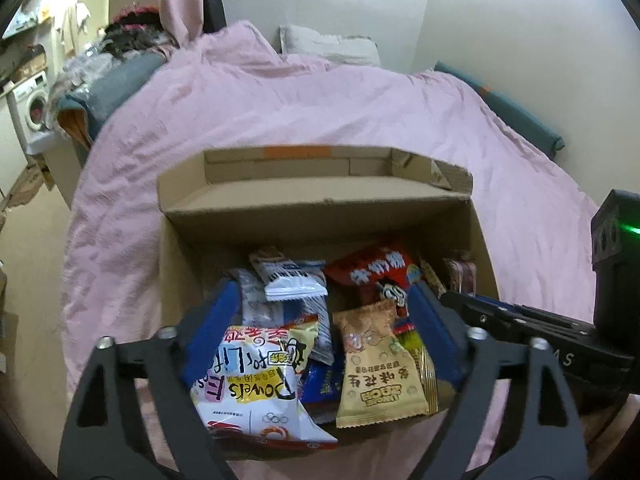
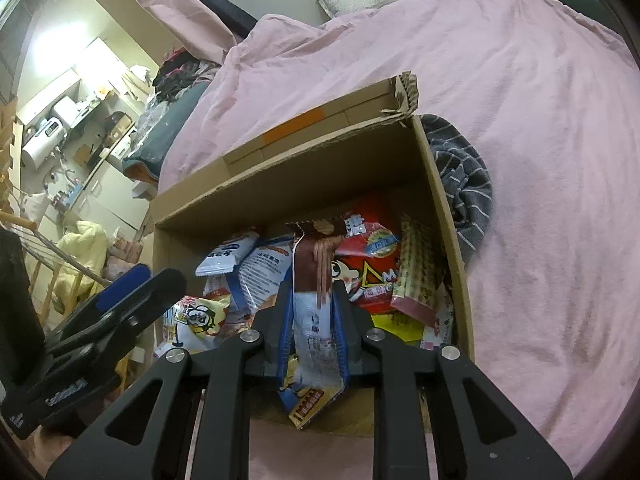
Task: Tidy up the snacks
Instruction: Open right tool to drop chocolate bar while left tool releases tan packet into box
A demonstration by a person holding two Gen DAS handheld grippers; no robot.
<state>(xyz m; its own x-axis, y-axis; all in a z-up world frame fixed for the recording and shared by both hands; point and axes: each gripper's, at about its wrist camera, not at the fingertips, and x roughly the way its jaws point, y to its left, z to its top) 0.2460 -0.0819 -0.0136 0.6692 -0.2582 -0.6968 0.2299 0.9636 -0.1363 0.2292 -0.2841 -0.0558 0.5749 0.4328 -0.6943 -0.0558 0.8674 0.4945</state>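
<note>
Many snacks already lie heaped in the box (image 1: 312, 220), which sits on the pink bed cover (image 1: 280, 112), so the sorting looks well along. The left gripper (image 1: 320, 320) hangs over the heap with its jaws spread wide and nothing pressed between them; a white bag (image 1: 256, 384) and a tan peanut pack (image 1: 376, 364) lie loose under it. The right gripper (image 2: 312, 312) pinches one more packet (image 2: 314, 280), brown on top and white below, upright above the box's near edge. That packet is judged the piece left to place. The box floor is buried, and its near wall is cut off by the grippers. Whether more snacks wait outside the box cannot be told.
</note>
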